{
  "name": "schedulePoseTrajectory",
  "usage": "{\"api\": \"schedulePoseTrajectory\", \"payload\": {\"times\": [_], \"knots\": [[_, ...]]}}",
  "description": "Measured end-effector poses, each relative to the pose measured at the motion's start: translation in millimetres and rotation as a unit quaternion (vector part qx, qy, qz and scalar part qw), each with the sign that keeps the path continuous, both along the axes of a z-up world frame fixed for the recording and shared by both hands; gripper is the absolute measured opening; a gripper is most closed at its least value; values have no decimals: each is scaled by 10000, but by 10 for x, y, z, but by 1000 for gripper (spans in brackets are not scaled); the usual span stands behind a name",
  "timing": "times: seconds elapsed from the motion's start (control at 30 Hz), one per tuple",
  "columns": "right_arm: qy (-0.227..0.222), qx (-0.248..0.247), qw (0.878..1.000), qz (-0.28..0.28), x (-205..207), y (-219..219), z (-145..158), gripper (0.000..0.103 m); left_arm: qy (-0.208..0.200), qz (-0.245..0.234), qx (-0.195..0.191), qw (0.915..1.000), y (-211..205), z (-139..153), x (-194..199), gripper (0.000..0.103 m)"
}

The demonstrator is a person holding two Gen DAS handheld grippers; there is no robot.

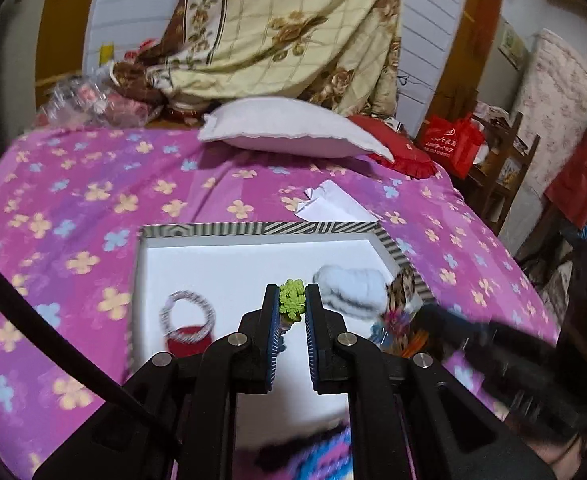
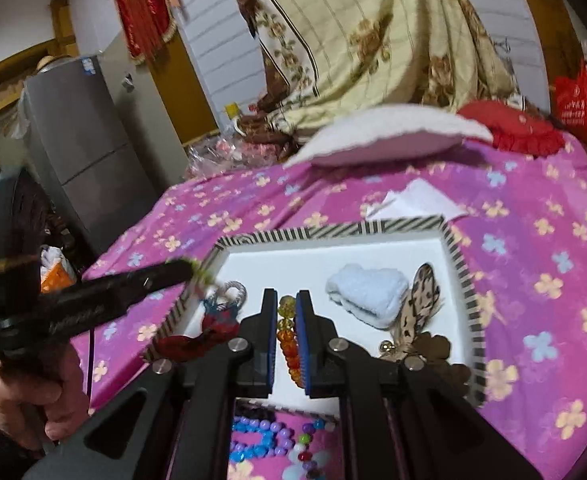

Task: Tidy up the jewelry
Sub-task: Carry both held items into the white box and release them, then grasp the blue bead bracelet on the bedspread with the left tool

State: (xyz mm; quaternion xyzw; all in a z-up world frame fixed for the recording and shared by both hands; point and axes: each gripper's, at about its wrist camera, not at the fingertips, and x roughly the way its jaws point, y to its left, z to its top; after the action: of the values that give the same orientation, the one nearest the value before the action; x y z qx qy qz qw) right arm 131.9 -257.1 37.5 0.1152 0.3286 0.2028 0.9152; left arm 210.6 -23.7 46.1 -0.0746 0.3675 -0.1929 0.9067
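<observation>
Home bedroom (bed, pillow)

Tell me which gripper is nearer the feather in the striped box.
Right. The right gripper, shut on an orange bead string, sits just beside the feather. The left gripper, shut on a green ornament, is toward the box's opposite side.

Your striped-rim tray lies open on the bed, white inside. In it: a pale blue fluffy piece at the right, a spotted feather ornament beside it, and a ring with a red tassel at the left. You hold a green frilly piece pinched upright above the tray, and an amber bead string likewise. Loose colored beads lie on the bedspread near the tray's front edge.
</observation>
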Motion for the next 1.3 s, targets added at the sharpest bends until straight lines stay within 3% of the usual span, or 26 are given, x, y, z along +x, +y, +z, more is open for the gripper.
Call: {"api": "schedulePoseTrajectory", "payload": {"times": [0.17,0.23,0.4,0.5,0.67,0.83,1.03,1.13,1.3], "knots": [[247,474,9983,234,136,96,-162,9,214,7,-54,9998,-171,-153,297,0],[298,652,9969,324,174,107,-204,9,323,115,94,9994,-172,-294,409,3],[916,355,9951,-138,358,-6,-548,9,717,380,407,9959,-103,-638,509,3],[1178,89,9924,-338,420,-59,-699,9,634,315,685,9951,-136,-704,436,3],[1006,-289,9942,-260,405,22,-649,12,522,215,853,9948,-157,-676,334,4],[838,-251,9959,-239,322,24,-540,13,344,249,1002,9941,-120,-578,210,11],[602,-430,9972,-144,99,35,-338,17,285,456,858,9949,86,-422,14,14],[567,-595,9965,-157,-76,43,-279,18,276,600,585,9961,223,-317,-209,15],[608,-889,9939,-224,-417,31,-290,33,248,606,480,9967,324,-303,-743,23]]}}
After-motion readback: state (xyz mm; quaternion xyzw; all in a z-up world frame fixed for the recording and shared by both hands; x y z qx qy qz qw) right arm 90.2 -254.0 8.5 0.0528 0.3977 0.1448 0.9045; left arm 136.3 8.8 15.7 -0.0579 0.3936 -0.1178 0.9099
